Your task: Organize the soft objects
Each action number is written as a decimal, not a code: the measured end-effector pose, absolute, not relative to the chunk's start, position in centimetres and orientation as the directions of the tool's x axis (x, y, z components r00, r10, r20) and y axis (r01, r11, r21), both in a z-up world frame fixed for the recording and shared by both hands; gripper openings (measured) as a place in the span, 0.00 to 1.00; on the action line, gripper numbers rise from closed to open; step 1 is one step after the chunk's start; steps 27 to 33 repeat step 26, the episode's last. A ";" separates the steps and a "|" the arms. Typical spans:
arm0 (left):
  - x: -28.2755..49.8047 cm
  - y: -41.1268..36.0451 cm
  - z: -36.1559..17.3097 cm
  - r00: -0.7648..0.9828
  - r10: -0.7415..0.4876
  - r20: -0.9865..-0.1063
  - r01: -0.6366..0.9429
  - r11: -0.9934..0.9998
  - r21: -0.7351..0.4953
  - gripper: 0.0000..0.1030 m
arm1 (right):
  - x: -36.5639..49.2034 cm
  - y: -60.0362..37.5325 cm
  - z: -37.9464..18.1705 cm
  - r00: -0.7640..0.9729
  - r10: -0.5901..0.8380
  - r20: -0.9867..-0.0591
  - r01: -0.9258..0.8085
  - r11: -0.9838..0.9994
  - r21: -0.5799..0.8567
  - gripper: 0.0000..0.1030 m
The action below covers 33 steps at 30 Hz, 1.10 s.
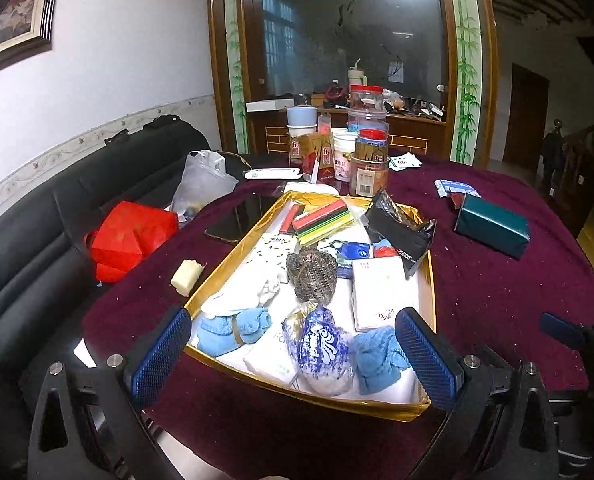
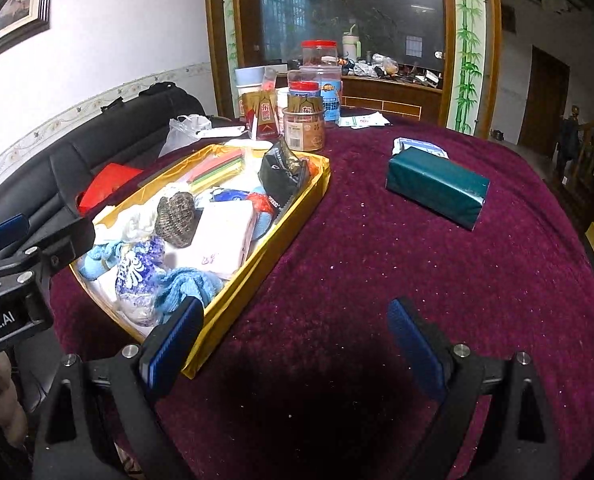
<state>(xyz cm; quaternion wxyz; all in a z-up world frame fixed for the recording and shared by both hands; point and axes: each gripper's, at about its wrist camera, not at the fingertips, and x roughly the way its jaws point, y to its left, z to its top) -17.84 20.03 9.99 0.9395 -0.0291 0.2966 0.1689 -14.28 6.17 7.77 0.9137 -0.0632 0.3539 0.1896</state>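
A gold tray [image 1: 233, 256] [image 2: 297, 208] lies on the dark red tablecloth, full of soft things. Two blue cloths [image 1: 233, 330] [image 1: 379, 354] lie at its near end, with a blue-white wrapped bundle [image 1: 323, 350] [image 2: 137, 272] between them. Behind sit a brown knitted pouch [image 1: 311, 276] [image 2: 176, 214], a white tissue pack [image 1: 379, 292] [image 2: 223, 240] and a black packet [image 1: 401, 224] [image 2: 281, 178]. My left gripper [image 1: 293, 358] stands open at the tray's near edge, nothing between its fingers. My right gripper [image 2: 293, 344] is open over bare cloth, right of the tray's corner.
A dark green box [image 1: 493, 226] [image 2: 437, 188] lies right of the tray. Jars and cartons [image 1: 361, 164] [image 2: 305, 120] crowd the far side. A white soap-like lump [image 1: 187, 276], a red bag [image 1: 131, 238] and a black sofa [image 1: 37, 248] are on the left.
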 end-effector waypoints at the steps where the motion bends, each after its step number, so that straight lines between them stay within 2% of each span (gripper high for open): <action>1: -17.8 20.1 9.9 0.767 0.297 -0.569 -0.333 0.942 0.042 1.00 | -14.3 6.3 7.7 0.676 0.300 -0.673 -0.393 0.919 0.015 0.90; 19: -17.6 22.5 8.4 0.751 0.238 -0.616 -0.326 0.945 -0.033 1.00 | -14.4 8.5 7.2 0.665 0.275 -0.694 -0.410 0.911 -0.033 0.90; 33: -17.9 22.8 8.2 0.749 0.244 -0.616 -0.332 0.943 -0.031 1.00 | -14.4 8.9 7.0 0.660 0.274 -0.700 -0.415 0.909 -0.036 0.90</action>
